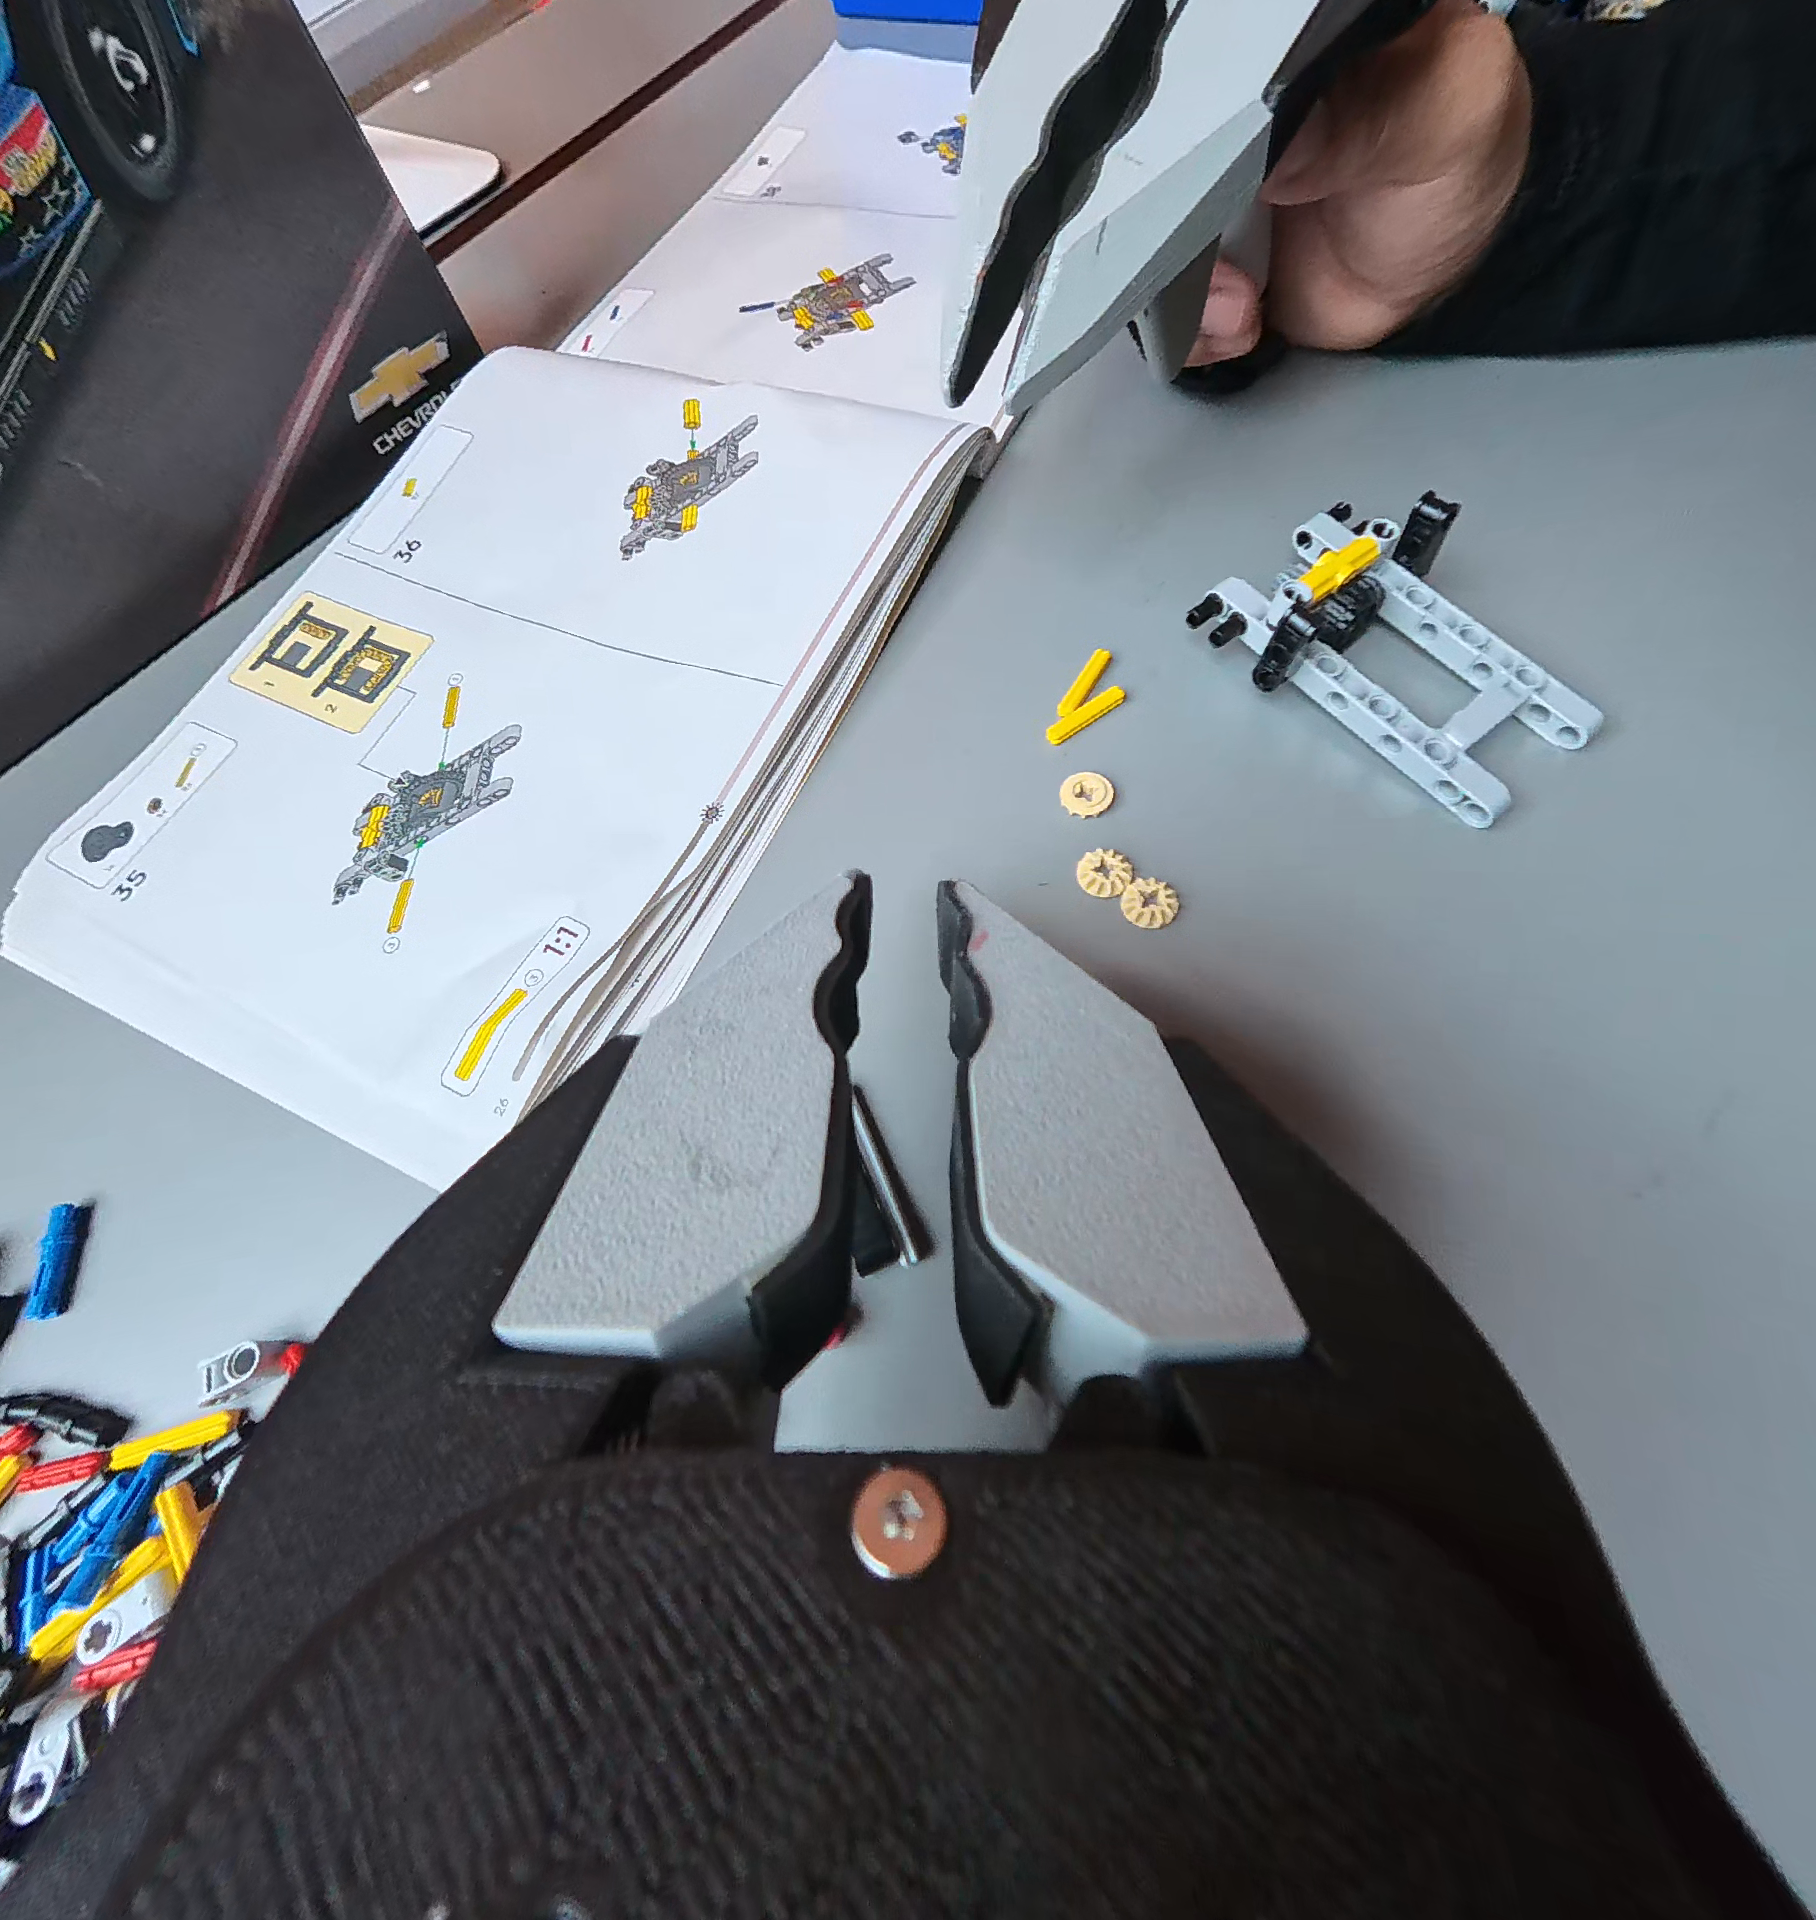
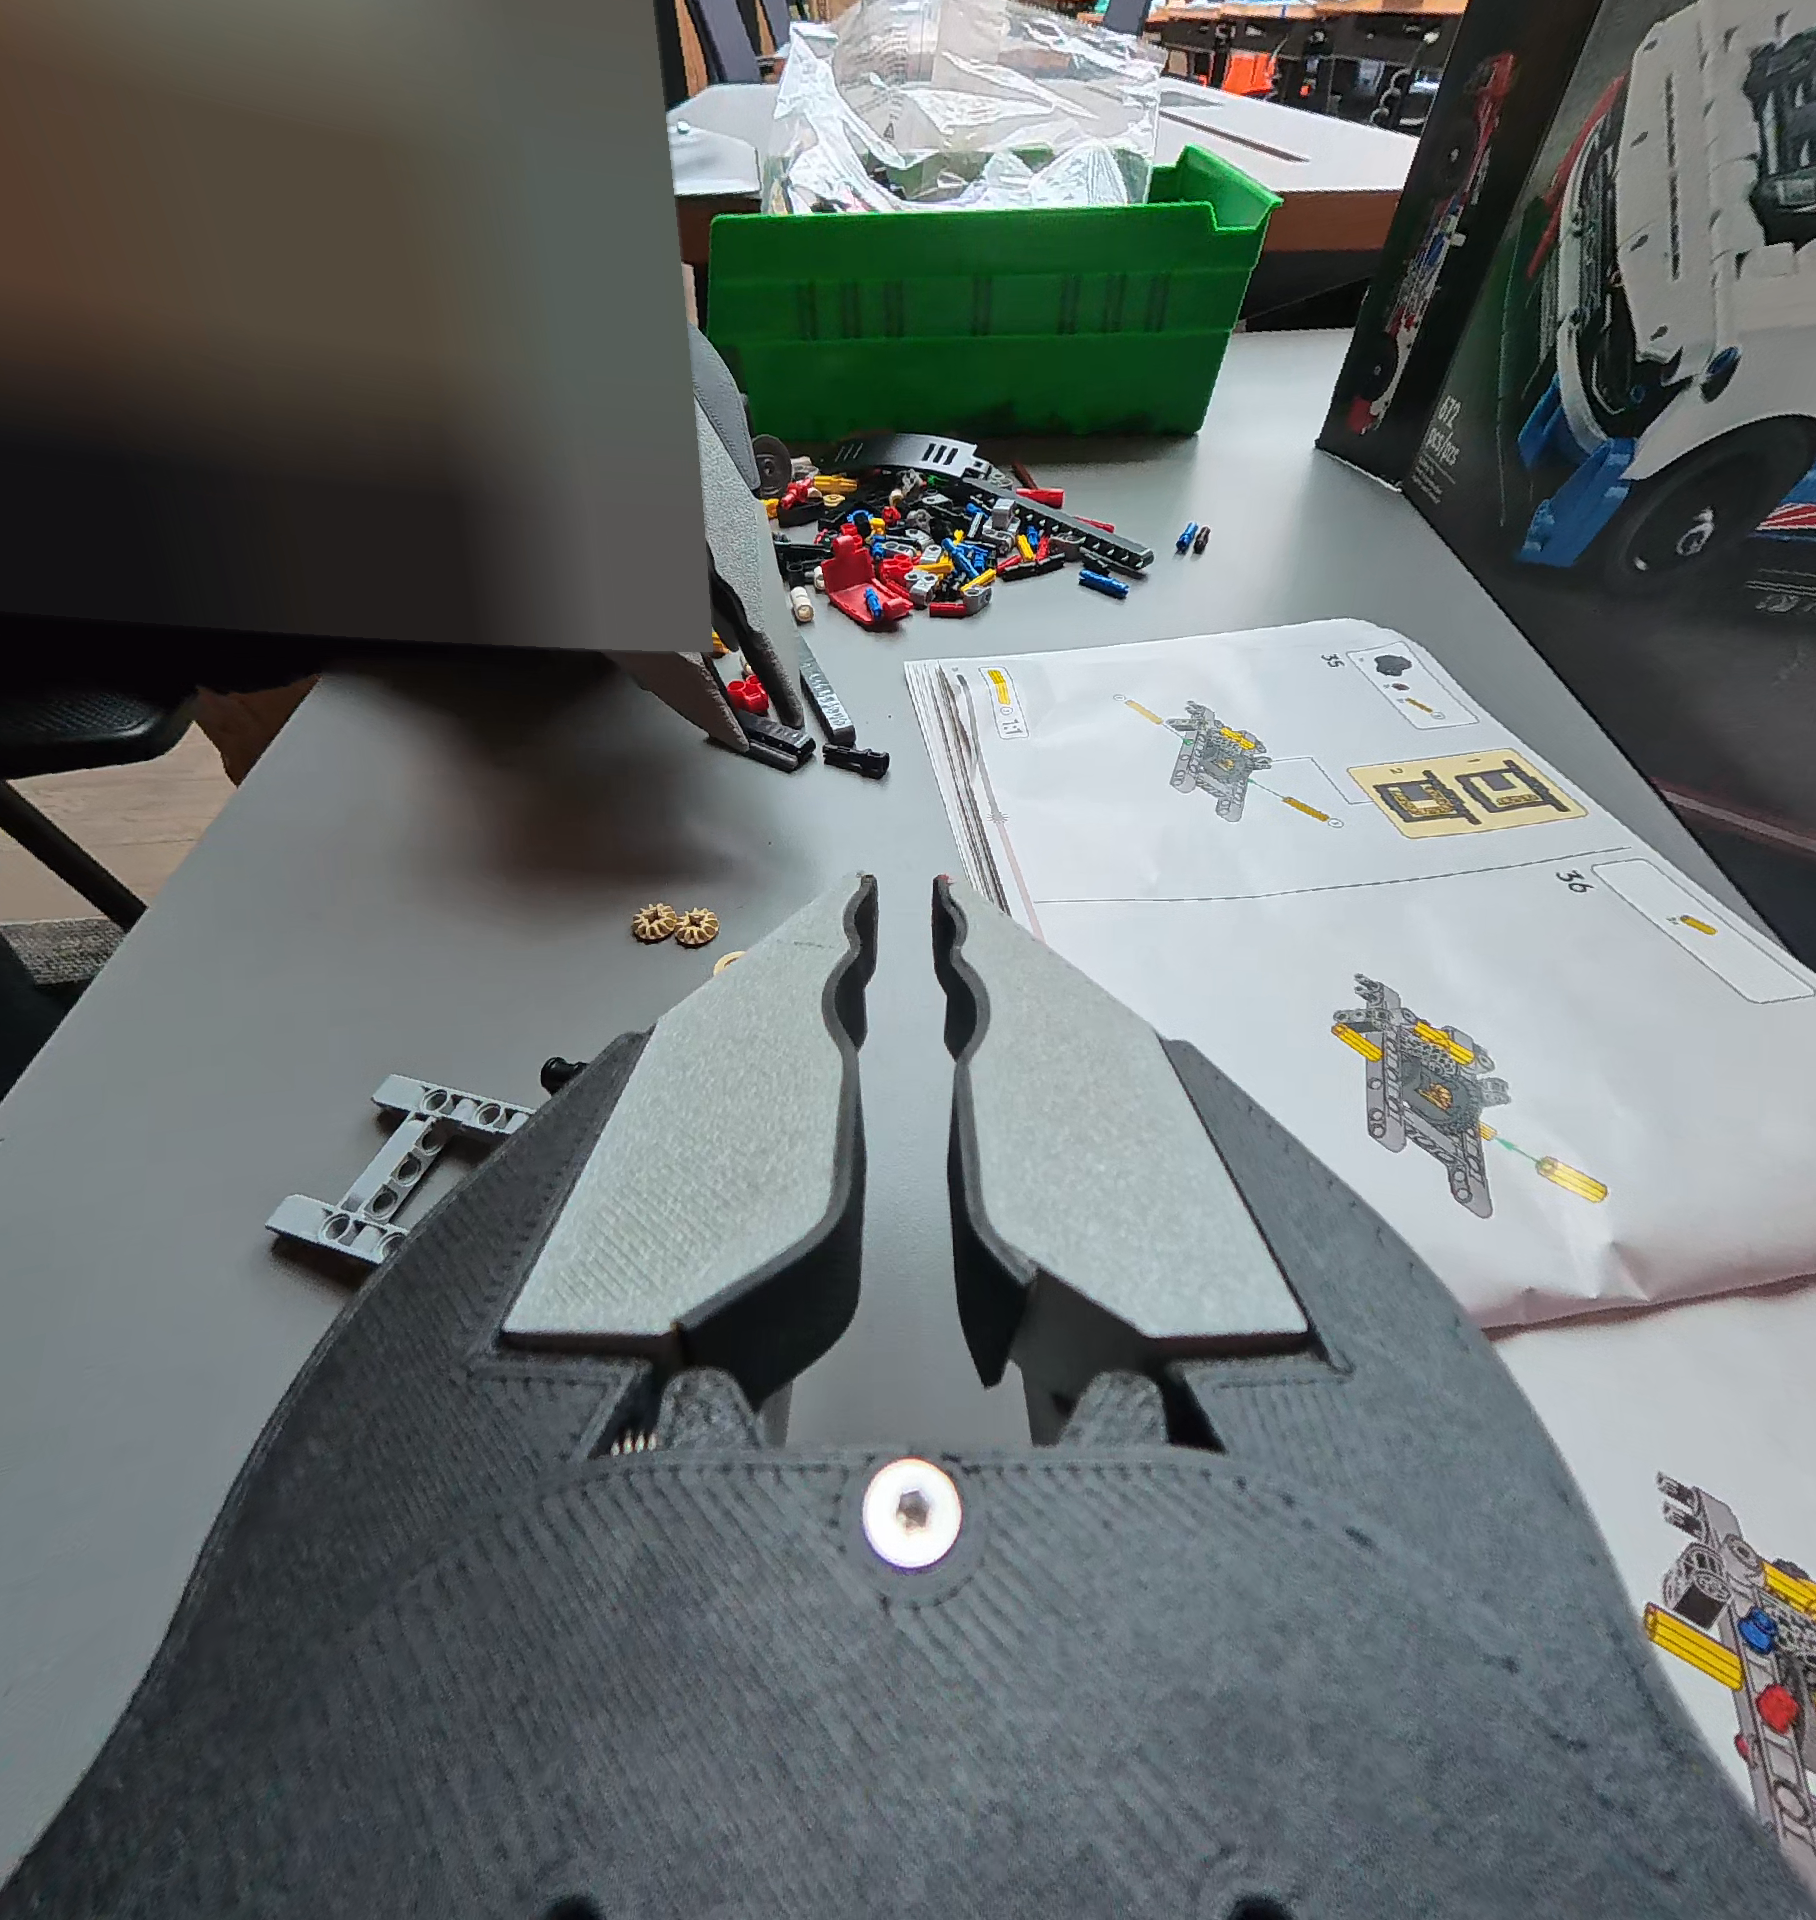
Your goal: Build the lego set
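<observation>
The part-built grey frame (image 1: 1392, 665), with a yellow piece and black pins, lies on the grey table (image 1: 1403, 1039) to the right of and ahead of my left gripper (image 1: 904, 896). That gripper is narrowly open and empty, low over the table beside the open instruction booklet (image 1: 530, 644). Two yellow axles (image 1: 1086, 696), a tan disc gear (image 1: 1086, 795) and two tan bevel gears (image 1: 1127, 888) lie between it and the frame. My right gripper (image 2: 904, 896) is narrowly open and empty. In the left wrist view it (image 1: 987, 384) hangs over the booklet's far corner. The frame (image 2: 405, 1164) is partly hidden under it.
A pile of loose coloured parts (image 2: 935, 540) lies by a green bin (image 2: 977, 312) that holds plastic bags (image 2: 966, 104). The pile also shows in the left wrist view (image 1: 62, 1507). The set's box (image 1: 156, 364) stands behind the booklet (image 2: 1403, 935). The table's edge (image 2: 260, 748) runs at the left. Tip to tip, the grippers are about 10 centimeters apart. About 6 centimeters separates my left fingertips from the tan disc gear (image 1: 1086, 795).
</observation>
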{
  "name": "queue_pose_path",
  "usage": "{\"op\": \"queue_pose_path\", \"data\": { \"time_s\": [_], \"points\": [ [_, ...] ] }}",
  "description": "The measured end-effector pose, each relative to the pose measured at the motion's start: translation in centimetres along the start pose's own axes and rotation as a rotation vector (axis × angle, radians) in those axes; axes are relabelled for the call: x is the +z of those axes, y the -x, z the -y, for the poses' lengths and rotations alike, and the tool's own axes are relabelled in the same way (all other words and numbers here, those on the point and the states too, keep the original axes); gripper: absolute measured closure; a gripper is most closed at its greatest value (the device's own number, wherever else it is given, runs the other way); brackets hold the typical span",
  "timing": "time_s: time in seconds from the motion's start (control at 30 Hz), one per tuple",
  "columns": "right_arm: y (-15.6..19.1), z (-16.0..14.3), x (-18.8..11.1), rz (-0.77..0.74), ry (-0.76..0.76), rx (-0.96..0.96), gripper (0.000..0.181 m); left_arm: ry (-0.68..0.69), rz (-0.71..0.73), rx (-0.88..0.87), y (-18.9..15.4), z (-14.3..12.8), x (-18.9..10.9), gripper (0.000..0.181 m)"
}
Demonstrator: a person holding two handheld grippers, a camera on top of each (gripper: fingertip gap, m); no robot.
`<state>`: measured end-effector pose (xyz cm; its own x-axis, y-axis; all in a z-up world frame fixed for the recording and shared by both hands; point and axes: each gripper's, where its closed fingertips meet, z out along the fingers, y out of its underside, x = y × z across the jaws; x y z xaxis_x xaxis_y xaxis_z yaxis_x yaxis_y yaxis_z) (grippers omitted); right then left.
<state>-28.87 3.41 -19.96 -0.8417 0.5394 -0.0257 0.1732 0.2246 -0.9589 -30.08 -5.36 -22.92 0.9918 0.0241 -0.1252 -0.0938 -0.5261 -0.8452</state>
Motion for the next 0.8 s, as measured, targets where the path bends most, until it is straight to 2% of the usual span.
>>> {"op": "queue_pose_path", "data": {
  "time_s": [0.37,0.8],
  "points": [
    [0.0,-0.1,0.1,0.004,0.003,0.005,0.175,0.014,-0.006,0.089,-1.1,-0.1,0.7,0.176],
    [-0.6,-0.1,0.2,-0.024,0.007,0.000,0.174,-0.025,0.020,0.095,-0.5,0.5,0.7,0.178]
  ]
}}
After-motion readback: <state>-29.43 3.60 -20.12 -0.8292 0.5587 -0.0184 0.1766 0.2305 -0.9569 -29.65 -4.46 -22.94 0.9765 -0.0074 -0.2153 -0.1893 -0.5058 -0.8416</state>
